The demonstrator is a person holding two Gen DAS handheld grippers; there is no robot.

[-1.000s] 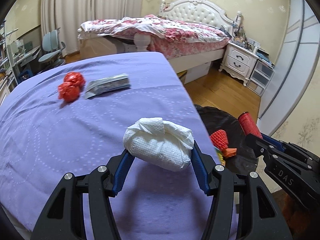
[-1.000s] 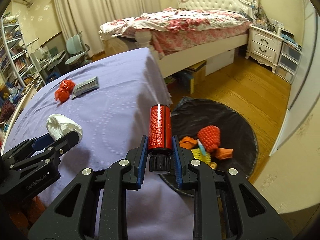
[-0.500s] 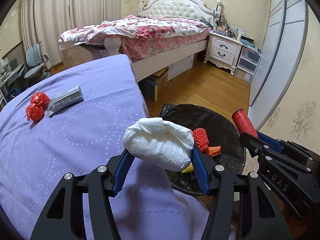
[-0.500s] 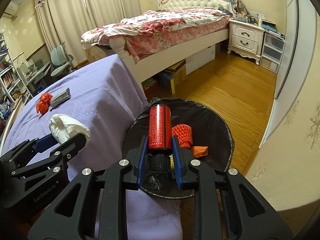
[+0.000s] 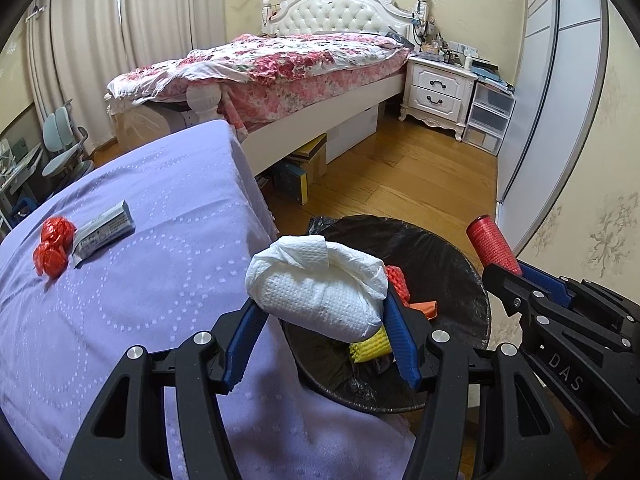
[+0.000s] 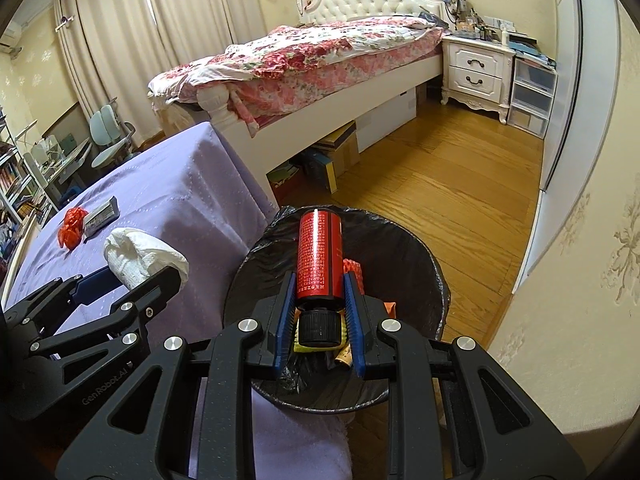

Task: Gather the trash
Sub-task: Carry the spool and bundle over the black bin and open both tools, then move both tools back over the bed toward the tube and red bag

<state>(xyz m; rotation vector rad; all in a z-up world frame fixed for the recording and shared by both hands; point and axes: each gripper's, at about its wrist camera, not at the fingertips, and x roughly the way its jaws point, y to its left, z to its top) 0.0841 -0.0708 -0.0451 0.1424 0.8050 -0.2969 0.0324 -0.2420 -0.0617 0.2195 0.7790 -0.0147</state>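
My left gripper [image 5: 320, 312] is shut on a crumpled white paper towel wad [image 5: 316, 286] and holds it over the near left rim of the black-lined trash bin [image 5: 452, 248]. My right gripper [image 6: 318, 292] is shut on a red bottle with a black cap [image 6: 319, 258] and holds it above the bin [image 6: 412, 248]. Red, orange and yellow trash lies in the bin [image 5: 368, 346]. Two red crumpled wrappers [image 5: 54, 246] and a grey packet [image 5: 104, 232] lie on the purple tablecloth [image 5: 120, 320]. The right gripper with the bottle [image 5: 494, 246] also shows in the left wrist view.
The purple-covered table's edge [image 6: 240, 184] runs beside the bin. Behind stand a bed with floral bedding [image 5: 288, 64], a white nightstand [image 5: 440, 88] and plastic drawers [image 5: 490, 120]. Boxes lie under the bed [image 5: 308, 164]. A wall is at the right [image 6: 592, 240].
Both grippers have moved right, from over the table to over the trash bin, each still holding its item. The wrappers and packet on the cloth have not moved.
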